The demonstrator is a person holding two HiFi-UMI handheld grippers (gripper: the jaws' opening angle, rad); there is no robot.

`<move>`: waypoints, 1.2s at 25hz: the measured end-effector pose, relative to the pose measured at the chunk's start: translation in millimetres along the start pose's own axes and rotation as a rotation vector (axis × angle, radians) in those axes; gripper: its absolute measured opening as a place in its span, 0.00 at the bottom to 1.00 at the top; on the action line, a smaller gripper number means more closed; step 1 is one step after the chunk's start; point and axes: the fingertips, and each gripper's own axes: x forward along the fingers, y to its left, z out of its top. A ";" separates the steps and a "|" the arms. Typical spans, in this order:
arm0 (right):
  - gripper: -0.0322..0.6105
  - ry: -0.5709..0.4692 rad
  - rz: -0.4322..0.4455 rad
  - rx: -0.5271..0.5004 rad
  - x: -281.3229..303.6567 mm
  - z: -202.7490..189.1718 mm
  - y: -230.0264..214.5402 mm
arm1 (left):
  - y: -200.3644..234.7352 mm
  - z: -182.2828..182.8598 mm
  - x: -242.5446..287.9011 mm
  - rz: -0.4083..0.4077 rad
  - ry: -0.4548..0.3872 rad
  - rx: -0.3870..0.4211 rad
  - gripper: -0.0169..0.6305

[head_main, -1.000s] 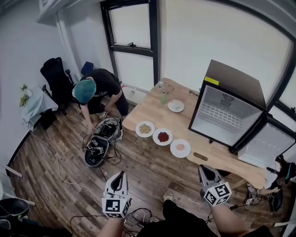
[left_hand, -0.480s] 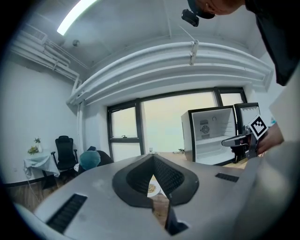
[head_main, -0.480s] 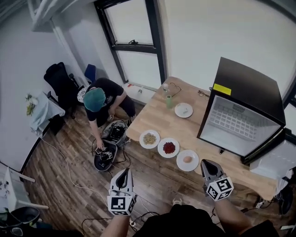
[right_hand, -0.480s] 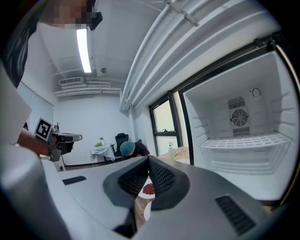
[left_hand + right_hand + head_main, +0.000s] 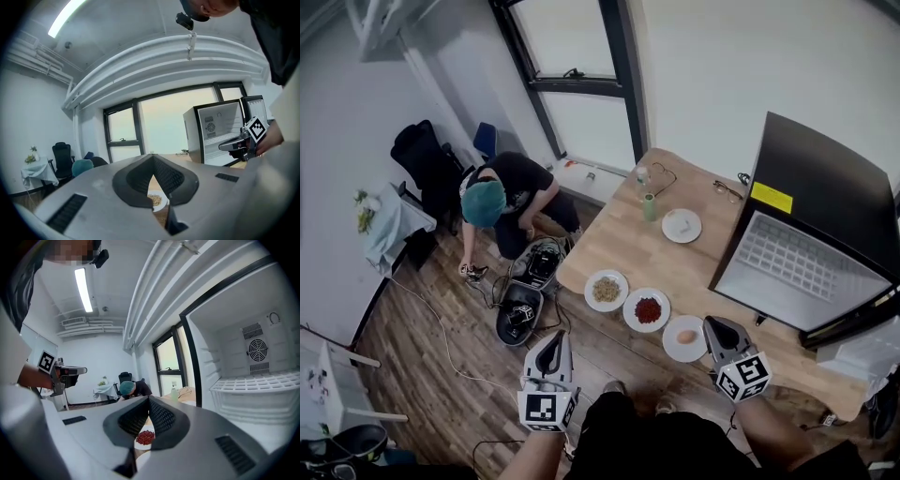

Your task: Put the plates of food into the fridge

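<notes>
Starting at the far left, we see a small cloth-covered table [image 5: 386, 225] with flowers, cut by the wall's curve, and a black office chair [image 5: 420, 159]. A crouching person in a teal cap [image 5: 499, 192] bends over an open equipment case [image 5: 521, 314] and loose cables on the wood-plank floor [image 5: 422, 366]. What the case holds is too small to tell.

Our left gripper [image 5: 550, 349] hovers over the floor just short of the worktop [image 5: 614, 239], jaws pressed together with nothing between them. In its own view only a sliver of the plate of pale grains [image 5: 607, 290] shows below the tips.

That plate, the plate of red food [image 5: 647, 309] and the plate with a pale round item [image 5: 683, 338] lie in a diagonal row near the front edge of the wooden worktop. A fourth plate [image 5: 682, 225] sits farther back, its contents unclear, near a green bottle [image 5: 649, 206] and spectacles [image 5: 727, 190].

Our right gripper [image 5: 719, 330], jaws also together and empty, overlaps the nearest plate's right rim in the head view.

On the right the black fridge [image 5: 811, 178] stands on the worktop, its white interior bare, and its open door [image 5: 862, 352] is cut off by the frame edge. Tall dark-framed windows [image 5: 581, 84] fill the back wall.
</notes>
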 end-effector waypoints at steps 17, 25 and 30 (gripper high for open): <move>0.08 -0.026 -0.537 0.108 -19.4 -7.0 -65.6 | -39.6 20.7 207.2 -0.534 -0.109 0.061 0.03; 0.08 -0.021 -0.789 0.219 -30.8 -51.0 -34.6 | -65.0 4.8 250.6 -0.793 -0.163 0.053 0.03; 0.08 -0.048 -0.905 0.308 -35.8 -81.9 -7.5 | -85.7 -10.2 263.7 -0.938 -0.151 0.078 0.03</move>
